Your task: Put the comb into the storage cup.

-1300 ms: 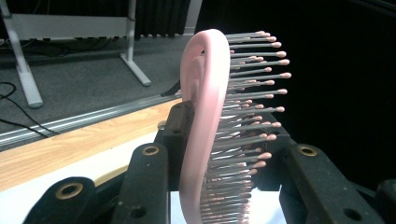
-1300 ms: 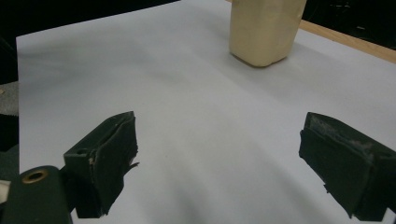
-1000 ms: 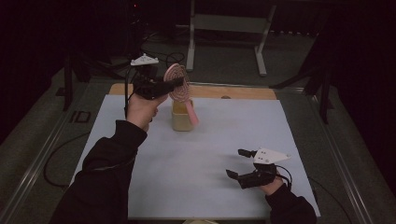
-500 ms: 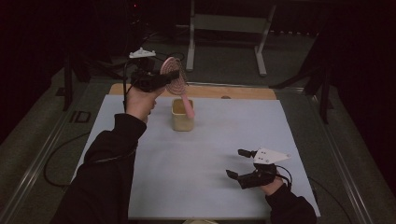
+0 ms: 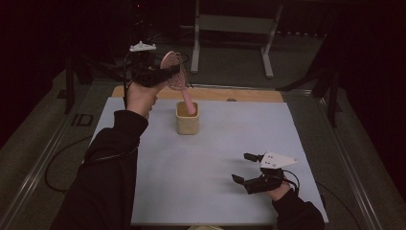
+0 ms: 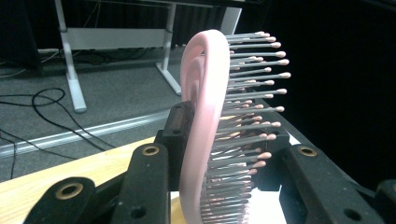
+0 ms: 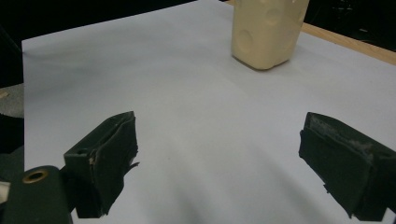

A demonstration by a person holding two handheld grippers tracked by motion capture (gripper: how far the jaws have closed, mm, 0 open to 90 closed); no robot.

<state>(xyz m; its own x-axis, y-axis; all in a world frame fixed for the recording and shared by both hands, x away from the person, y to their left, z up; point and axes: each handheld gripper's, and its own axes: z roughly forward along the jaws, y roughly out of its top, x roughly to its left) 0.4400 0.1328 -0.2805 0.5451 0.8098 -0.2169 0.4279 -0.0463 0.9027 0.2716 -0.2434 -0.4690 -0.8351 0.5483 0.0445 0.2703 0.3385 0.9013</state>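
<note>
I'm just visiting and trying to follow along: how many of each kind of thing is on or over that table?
Pink hairbrush: 1, clamped by its head in the left tool
Cream holder cup: 1
Hand-held tools: 2, left one and right tool, the right open over the white mat
Total: 4

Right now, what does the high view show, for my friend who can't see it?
The left tongs grip a pink hairbrush by its head, its handle dipping into a cream cup. The right tongs rest open on the pale blue mat.
</note>
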